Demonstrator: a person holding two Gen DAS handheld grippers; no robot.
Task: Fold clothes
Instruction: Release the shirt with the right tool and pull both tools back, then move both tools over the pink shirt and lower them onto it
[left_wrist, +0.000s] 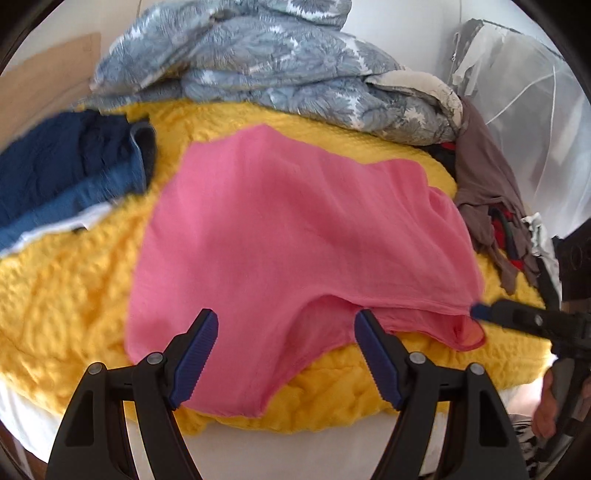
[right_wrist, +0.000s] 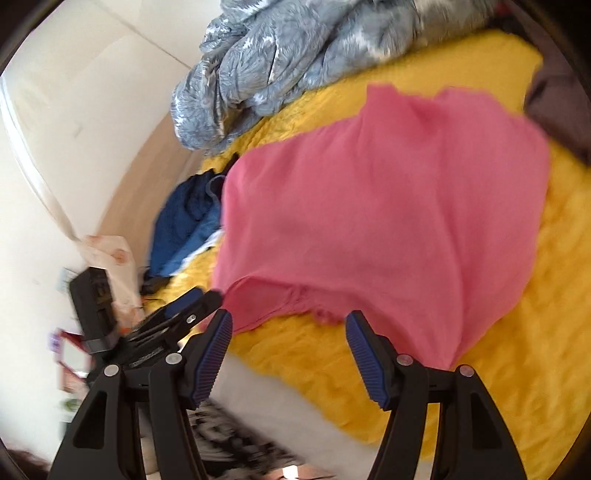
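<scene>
1. A thin, lightly wrinkled pink cotton garment (left_wrist: 295, 236) is spread on the textured yellow bedspread (left_wrist: 74, 295), its near hem rumpled.
2. The left gripper (left_wrist: 284, 354) is held spread wide above that hem.
3. The right gripper (right_wrist: 288, 354) is likewise spread, nothing pinched.

Bed covered by a yellow textured bedspread (left_wrist: 66, 295); white mattress edge (left_wrist: 258, 446) shows below it along the near side. A crumpled grey-blue leaf-print duvet (left_wrist: 258, 66) is heaped at the far end of the bed. Pale, plain wall (right_wrist: 74, 122) runs beside the bed in the right wrist view, with a cardboard-coloured panel (left_wrist: 48, 81) against it in the left wrist view. Sheer white netting (left_wrist: 524, 103) hangs at the far right (mosquito net or curtain, cannot tell). Soft daylight throughout. Both views motion-blurred at the edges.
</scene>
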